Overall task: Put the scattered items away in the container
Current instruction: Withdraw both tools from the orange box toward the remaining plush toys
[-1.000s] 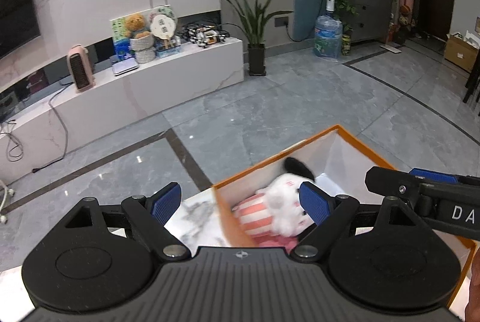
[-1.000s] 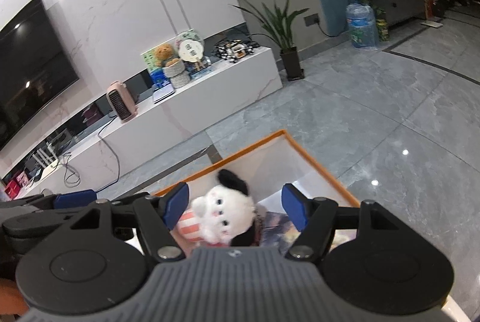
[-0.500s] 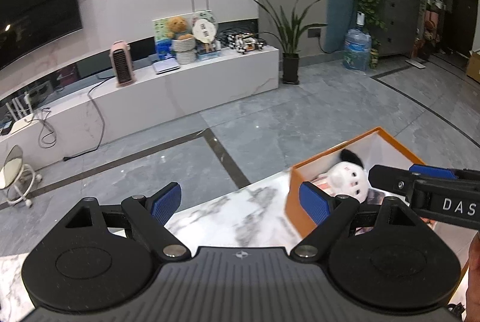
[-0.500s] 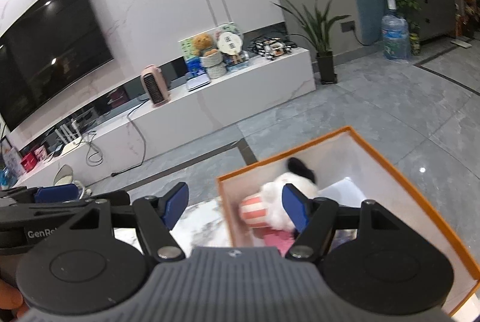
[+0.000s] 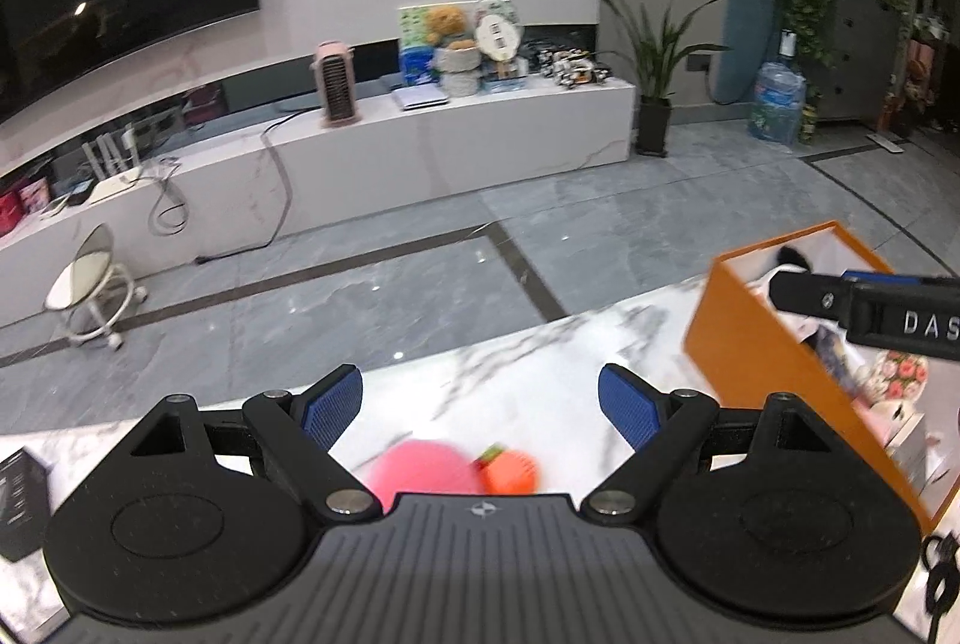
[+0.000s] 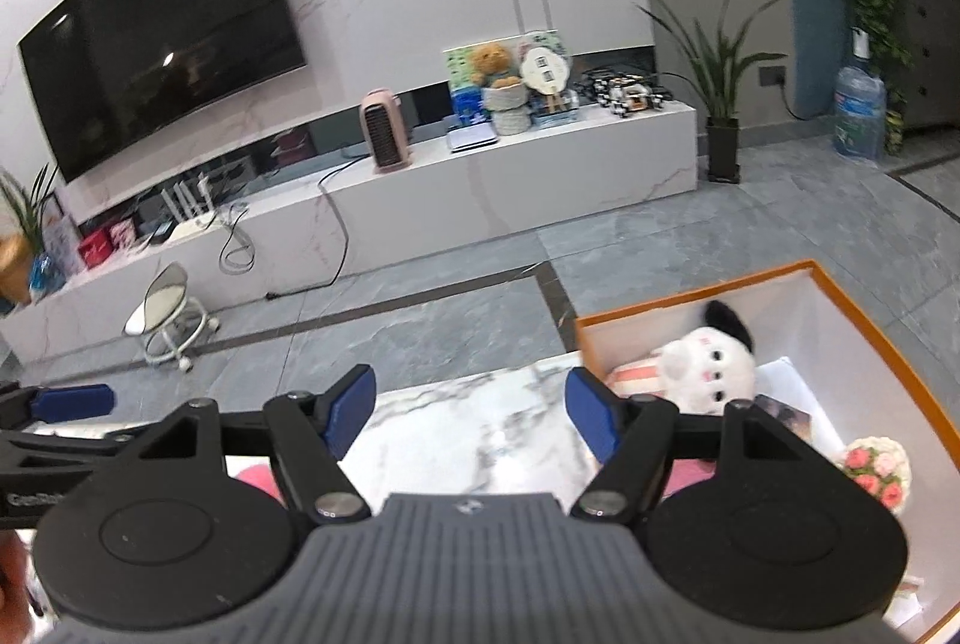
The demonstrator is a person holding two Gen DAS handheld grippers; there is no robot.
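Note:
My left gripper (image 5: 480,398) hangs open over the white marble table (image 5: 528,362), nothing between its blue pads. Just under it lie a pink round item (image 5: 420,470) and an orange strawberry-like toy (image 5: 510,470), both blurred and partly hidden by the gripper body. The orange container (image 5: 756,344) stands at the right. My right gripper (image 6: 471,395) is open and empty at the container's (image 6: 690,293) left edge. Inside lie a white plush (image 6: 708,368), a flower ball (image 6: 876,470) and other items.
A black box (image 5: 18,500) sits at the table's left edge and a black cable (image 5: 939,566) at the right. Beyond the table's far edge is grey floor with a small stool (image 5: 90,284) and a long TV bench (image 5: 420,146).
Both grippers have swung left, away from the container, which slid toward the right in both views. The pink item and orange toy have come into the left wrist view.

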